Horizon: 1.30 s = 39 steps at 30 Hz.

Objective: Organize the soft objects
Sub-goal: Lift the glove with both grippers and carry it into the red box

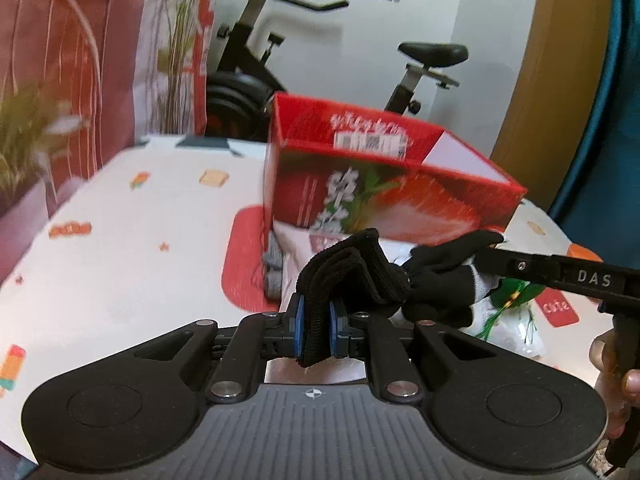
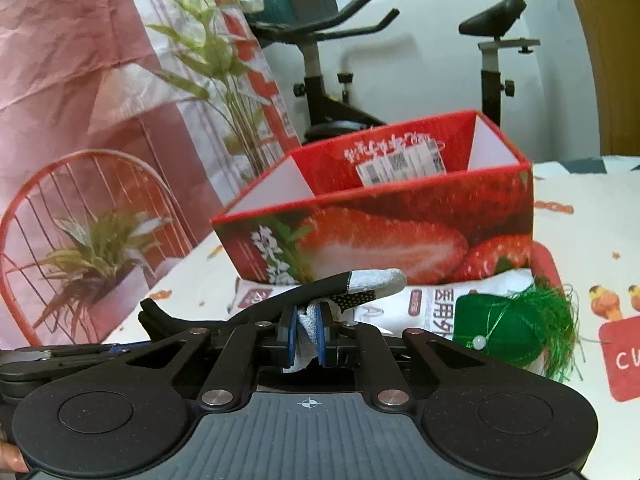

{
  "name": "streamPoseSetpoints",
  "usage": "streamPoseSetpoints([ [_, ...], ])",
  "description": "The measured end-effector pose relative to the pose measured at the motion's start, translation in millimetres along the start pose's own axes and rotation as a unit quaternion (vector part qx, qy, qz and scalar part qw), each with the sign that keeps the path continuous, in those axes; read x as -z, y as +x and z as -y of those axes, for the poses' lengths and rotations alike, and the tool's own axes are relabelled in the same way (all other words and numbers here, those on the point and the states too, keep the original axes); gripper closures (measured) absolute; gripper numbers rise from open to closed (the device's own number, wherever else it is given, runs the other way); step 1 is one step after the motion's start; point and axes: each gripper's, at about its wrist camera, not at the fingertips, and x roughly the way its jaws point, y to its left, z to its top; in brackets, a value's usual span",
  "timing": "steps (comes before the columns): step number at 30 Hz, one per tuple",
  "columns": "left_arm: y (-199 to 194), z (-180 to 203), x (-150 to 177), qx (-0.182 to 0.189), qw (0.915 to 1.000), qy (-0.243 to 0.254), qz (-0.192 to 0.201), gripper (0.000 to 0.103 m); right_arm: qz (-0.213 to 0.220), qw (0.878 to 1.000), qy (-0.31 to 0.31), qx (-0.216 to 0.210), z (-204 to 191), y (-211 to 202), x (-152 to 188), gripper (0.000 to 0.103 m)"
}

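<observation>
L gripper [image 1: 316, 316]: pads pinch black cuff of glove [image 1: 420, 280] | R gripper [image 2: 308, 334]: pinches grey end, same glove, held above table [image 1: 120, 280] | red box [image 2: 400, 216] behind: open-top, contents not visible

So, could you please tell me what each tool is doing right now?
Left tool: closed on the black cuff of the glove.
Right tool: closed on the glove's grey-white fingertip end.

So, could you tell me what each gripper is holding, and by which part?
Both hold one black-and-grey glove: the left gripper pinches its black cuff, and the right gripper pinches a grey fingertip.
</observation>
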Motion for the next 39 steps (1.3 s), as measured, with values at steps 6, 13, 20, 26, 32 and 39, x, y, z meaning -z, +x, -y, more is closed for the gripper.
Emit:
streamPoseSetpoints([
  [6,-30,17,-13,0.008,0.9990,0.021,0.038,0.090,0.029,0.999,-0.019,-0.008,-16,-29,-11,0.094],
  [13,-57,38,-24,0.018,0.9958,0.044,0.078,0.090,0.063,0.997,-0.033,-0.012,-24,-58,-28,0.095],
  [20,-67,37,-35,0.018,0.9938,0.037,0.104,0.090,0.086,0.995,-0.045,-0.012,-25,-67,-40,0.095],
  [26,-54,33,-50,0.025,0.9939,0.019,0.106,0.090,0.092,0.994,-0.056,-0.009,-19,-58,-58,0.095],
  [32,-28,34,-90,0.029,0.9912,0.030,0.126,0.090,0.109,0.991,-0.073,-0.001,-7,-37,-107,0.095],
  [39,25,37,-137,0.022,0.9921,0.032,0.119,0.090,0.103,0.990,-0.093,0.032,14,18,-155,0.095],
])
